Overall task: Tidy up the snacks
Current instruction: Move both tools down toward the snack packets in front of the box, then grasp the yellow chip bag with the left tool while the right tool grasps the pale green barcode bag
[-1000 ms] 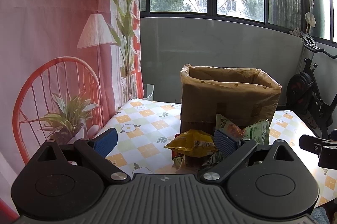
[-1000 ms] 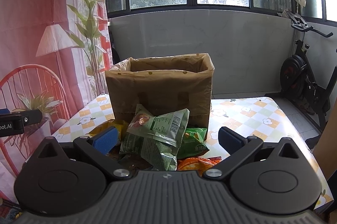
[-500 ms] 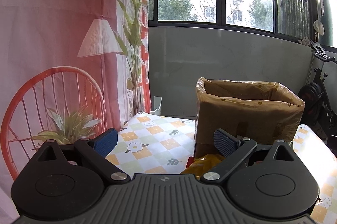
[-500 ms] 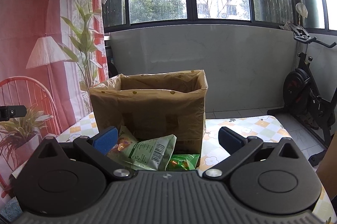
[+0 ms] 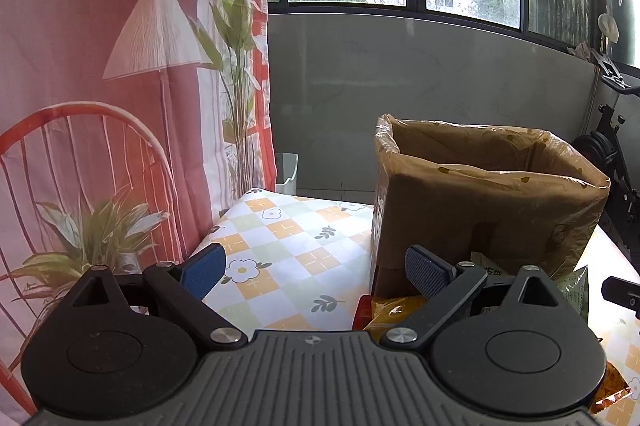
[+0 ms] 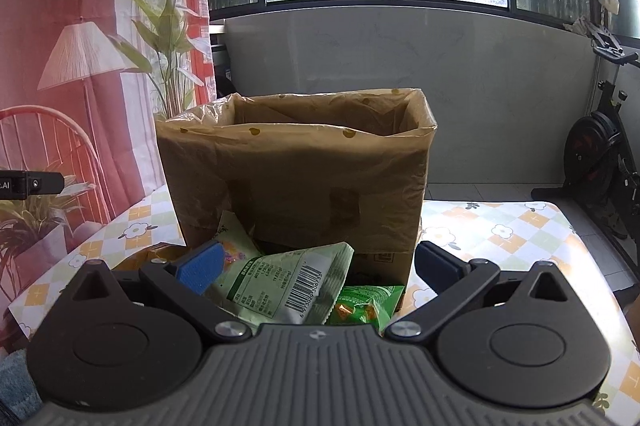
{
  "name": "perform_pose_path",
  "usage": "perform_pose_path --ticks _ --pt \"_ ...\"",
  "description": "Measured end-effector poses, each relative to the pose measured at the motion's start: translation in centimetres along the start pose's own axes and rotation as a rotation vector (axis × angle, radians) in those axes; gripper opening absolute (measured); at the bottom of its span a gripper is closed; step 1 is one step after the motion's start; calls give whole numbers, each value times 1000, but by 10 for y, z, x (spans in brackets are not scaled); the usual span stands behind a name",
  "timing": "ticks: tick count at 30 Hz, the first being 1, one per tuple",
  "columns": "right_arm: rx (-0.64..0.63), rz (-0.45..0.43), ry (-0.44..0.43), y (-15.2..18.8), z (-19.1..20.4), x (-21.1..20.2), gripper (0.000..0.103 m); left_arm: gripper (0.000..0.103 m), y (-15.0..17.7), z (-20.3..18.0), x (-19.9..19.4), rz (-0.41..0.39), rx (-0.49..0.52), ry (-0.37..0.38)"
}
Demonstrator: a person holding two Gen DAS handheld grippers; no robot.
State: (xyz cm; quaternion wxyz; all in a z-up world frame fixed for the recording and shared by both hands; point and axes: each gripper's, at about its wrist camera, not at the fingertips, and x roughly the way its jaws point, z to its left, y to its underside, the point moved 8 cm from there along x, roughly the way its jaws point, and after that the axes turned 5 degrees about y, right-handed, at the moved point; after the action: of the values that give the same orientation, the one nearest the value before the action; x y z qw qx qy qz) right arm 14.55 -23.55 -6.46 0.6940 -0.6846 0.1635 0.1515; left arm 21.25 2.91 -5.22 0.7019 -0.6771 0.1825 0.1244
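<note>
Right wrist view only: pale green snack packet with barcode, propped against front of the bag-lined cardboard box; brighter green packet just beside it, lower, also at box front. Left wrist view only: yellow snack packet at box front-left corner, red packet edge touching it (mostly hidden behind finger linkage), plus bare checked floral tablecloth left of box. Box interior not visible from either view.

Left gripper: level, aimed past box's left side, fingers spread wide, nothing between pads. Right gripper: level, facing box front square-on, fingers spread wide, straddling the pale green packet without clamping it; contact with left pad unclear.
</note>
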Motion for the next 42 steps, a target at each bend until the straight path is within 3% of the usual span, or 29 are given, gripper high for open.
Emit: perform_pose_path --ticks 2,8,11,15,18,22,27,42 --pt "-8 -12 -11 -8 4 6 103 98 -7 7 4 -6 -61 18" --pt "-10 -97 -37 -43 8 13 103 98 -37 15 11 -55 -71 -21" --pt "24 -85 -65 -49 7 20 103 98 -43 21 21 -38 -142 15" --pt "38 -62 -67 -45 5 26 103 98 -46 19 32 -31 -122 3" --pt "48 -46 -72 -33 3 27 103 98 -39 15 42 0 -119 11" --pt "47 39 -78 -12 4 37 102 95 -22 10 59 60 -143 38" --pt "13 82 -59 -1 7 43 101 94 -6 3 69 79 -127 38" --pt "23 166 -165 21 21 62 101 94 30 -1 83 179 -89 62"
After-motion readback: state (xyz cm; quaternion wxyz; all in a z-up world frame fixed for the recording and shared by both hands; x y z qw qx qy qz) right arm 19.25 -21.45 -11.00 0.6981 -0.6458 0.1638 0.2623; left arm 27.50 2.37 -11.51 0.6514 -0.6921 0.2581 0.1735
